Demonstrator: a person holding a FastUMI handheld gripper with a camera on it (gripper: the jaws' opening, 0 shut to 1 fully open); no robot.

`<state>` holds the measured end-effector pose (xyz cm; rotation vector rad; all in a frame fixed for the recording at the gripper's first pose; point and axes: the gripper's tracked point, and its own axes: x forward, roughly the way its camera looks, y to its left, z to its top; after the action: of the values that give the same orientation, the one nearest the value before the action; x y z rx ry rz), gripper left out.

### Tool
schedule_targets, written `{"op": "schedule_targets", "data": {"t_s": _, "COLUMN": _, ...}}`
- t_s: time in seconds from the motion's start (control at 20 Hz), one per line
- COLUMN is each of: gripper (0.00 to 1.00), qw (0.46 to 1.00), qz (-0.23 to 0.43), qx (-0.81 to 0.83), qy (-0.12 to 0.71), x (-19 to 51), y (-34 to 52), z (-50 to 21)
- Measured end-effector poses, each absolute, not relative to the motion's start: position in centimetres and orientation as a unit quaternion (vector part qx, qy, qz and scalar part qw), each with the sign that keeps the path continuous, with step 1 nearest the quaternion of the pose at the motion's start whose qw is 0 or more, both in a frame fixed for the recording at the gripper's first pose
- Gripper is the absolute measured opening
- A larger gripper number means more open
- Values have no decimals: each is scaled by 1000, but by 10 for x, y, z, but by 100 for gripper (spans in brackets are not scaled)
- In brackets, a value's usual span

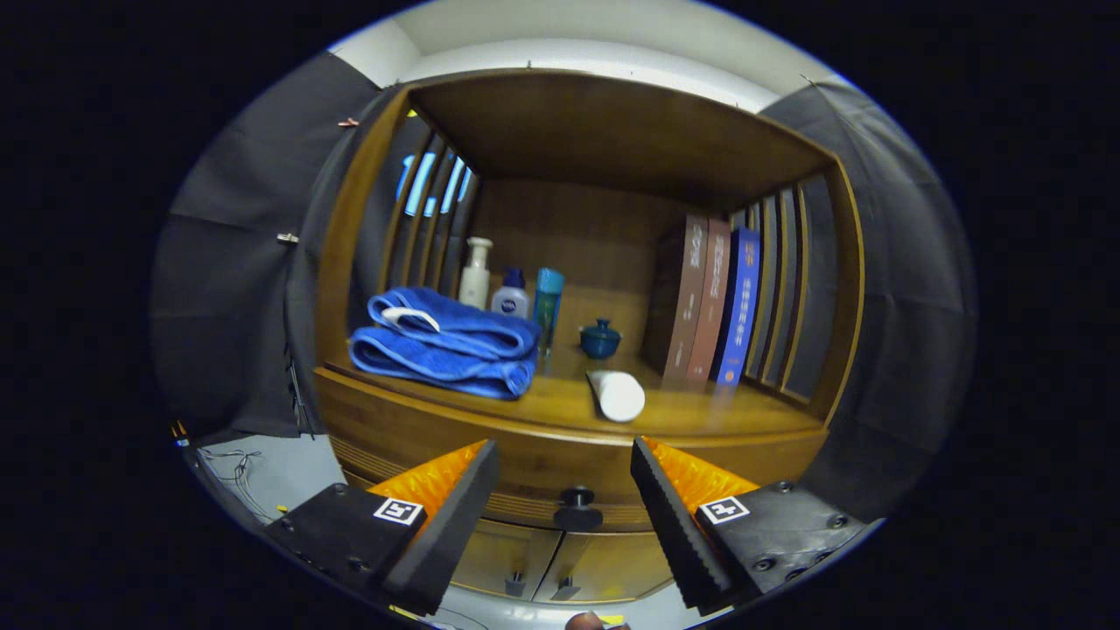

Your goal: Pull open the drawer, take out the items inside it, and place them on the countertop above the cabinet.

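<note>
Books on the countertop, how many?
3, upright side by side at the right end, beyond the open gripper: brown book leftmost, reddish book in the middle, blue book rightmost, against the slats. Any further ones could be hidden.

Wooden countertop [560, 411] carries blue towel [446, 343], bottles [512, 289], books [713, 302], white tube [618, 395].

The claw [565, 490] has two wedge-shaped fingers [455, 516] whose inner faces are ribbed like fine saw teeth. Each finger is backed by a faceted, glossy brace and sits on a blocky black mount. Each mount bears a small square black-and-white marker on top. Round screw heads dot the mounts. The fingers stand wide apart.
</note>
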<state>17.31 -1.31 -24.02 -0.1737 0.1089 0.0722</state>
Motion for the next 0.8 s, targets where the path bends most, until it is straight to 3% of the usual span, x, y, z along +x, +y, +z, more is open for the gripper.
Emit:
{"op": "schedule_targets", "data": {"t_s": 0.35, "gripper": 98, "qw": 996, "qz": 47, "qx": -76, "qy": 21, "x": 100, "y": 12, "z": -131}}
{"op": "schedule_targets", "data": {"t_s": 0.8, "gripper": 98, "qw": 999, "qz": 47, "qx": -20, "qy": -3, "x": 32, "y": 11, "z": -42}}
